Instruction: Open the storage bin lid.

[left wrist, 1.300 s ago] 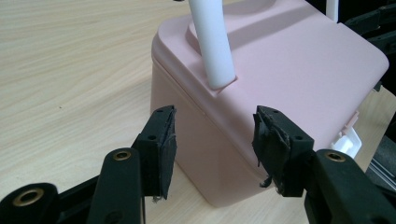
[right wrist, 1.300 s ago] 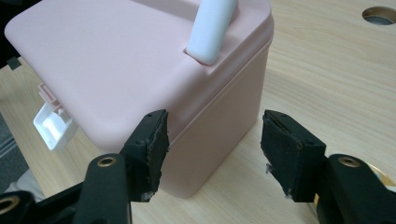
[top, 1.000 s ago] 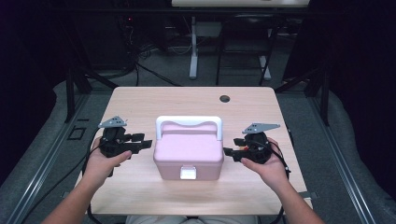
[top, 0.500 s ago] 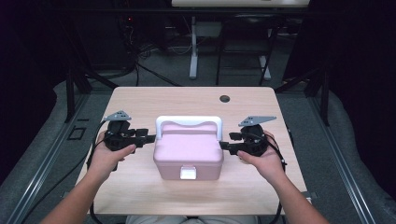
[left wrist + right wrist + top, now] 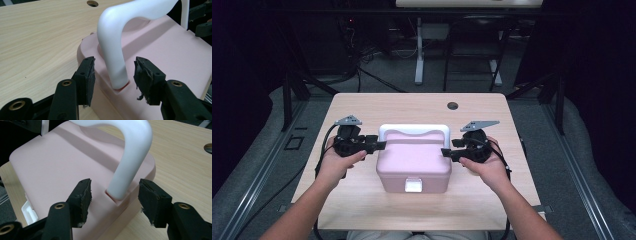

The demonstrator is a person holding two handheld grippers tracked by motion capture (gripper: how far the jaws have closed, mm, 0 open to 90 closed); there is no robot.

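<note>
At the left end of the pink box (image 5: 413, 165), the left gripper (image 5: 113, 75) stands released, its jaws spread to either side of the foot of the white handle (image 5: 117, 50) without touching it. If it shuts off-centre there, one pad could catch the smooth curved post first and skid off, or shove the box sideways across the table (image 5: 422, 102). The box sits in the middle of the table, near the front edge: pale pink, rounded corners, flat lid, a white latch (image 5: 413, 185) on the front and the white handle arching over the top. At its right end, the right gripper (image 5: 115, 192) is likewise released around the handle's other foot; uneven closing or lifting between the two could tip the box.
</note>
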